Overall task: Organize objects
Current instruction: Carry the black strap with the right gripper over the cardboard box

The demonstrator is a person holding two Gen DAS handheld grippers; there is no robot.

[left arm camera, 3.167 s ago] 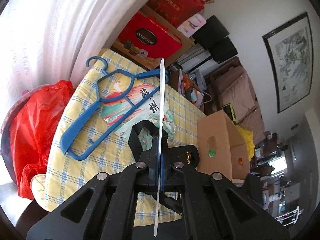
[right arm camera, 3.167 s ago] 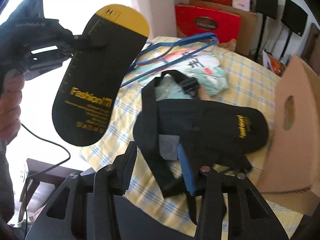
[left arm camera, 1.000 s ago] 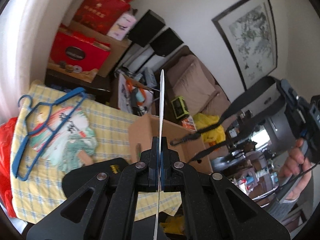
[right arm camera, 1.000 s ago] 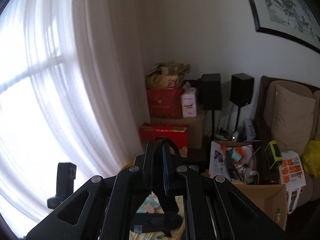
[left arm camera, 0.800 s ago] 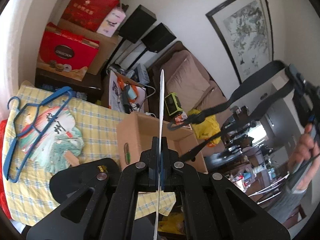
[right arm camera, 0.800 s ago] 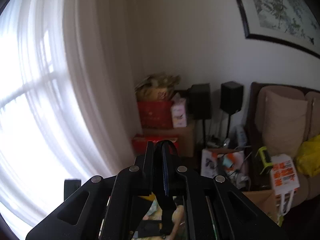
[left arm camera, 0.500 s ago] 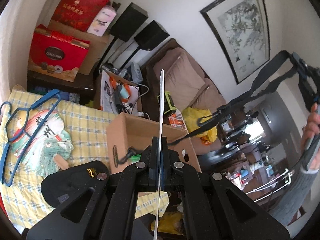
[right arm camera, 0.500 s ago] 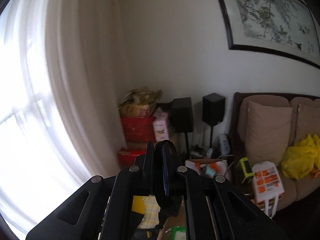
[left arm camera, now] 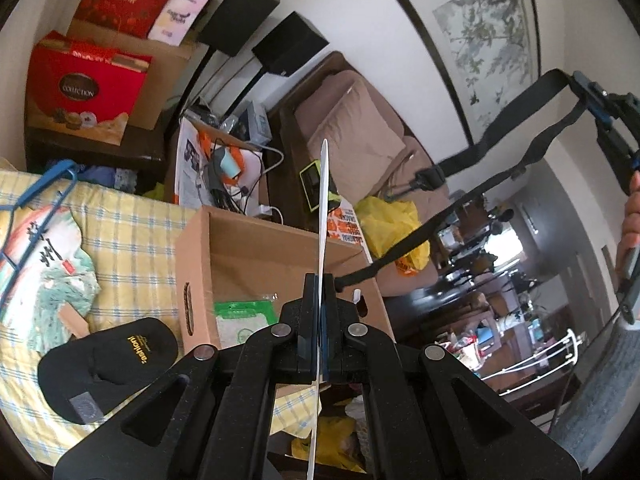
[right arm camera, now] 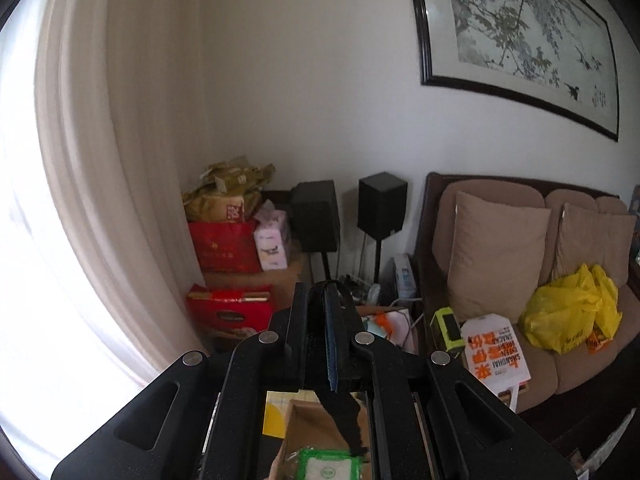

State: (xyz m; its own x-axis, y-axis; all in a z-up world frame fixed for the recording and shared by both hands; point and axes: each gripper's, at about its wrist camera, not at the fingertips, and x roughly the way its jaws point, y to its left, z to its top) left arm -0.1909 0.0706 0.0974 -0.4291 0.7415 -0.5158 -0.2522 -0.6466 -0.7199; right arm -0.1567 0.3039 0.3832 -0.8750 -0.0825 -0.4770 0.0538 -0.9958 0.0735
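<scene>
A white wall [right arm camera: 300,80] carries a dark-framed ink painting [right arm camera: 520,28] of branches above a brown sofa [right arm camera: 560,364] with tan cushions [right arm camera: 494,252]. Pale curtains [right arm camera: 100,160] glow with daylight at the left. Two black speakers [right arm camera: 382,208] on stands occupy the corner beside stacked red gift boxes [right arm camera: 224,246].

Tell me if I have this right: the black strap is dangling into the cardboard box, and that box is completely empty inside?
Not quite. The black strap does hang from the right hand-held gripper down into the cardboard box, but the box is not empty. The left wrist view shows a green-edged packet lying on its floor, and the right wrist view shows it too.
</scene>
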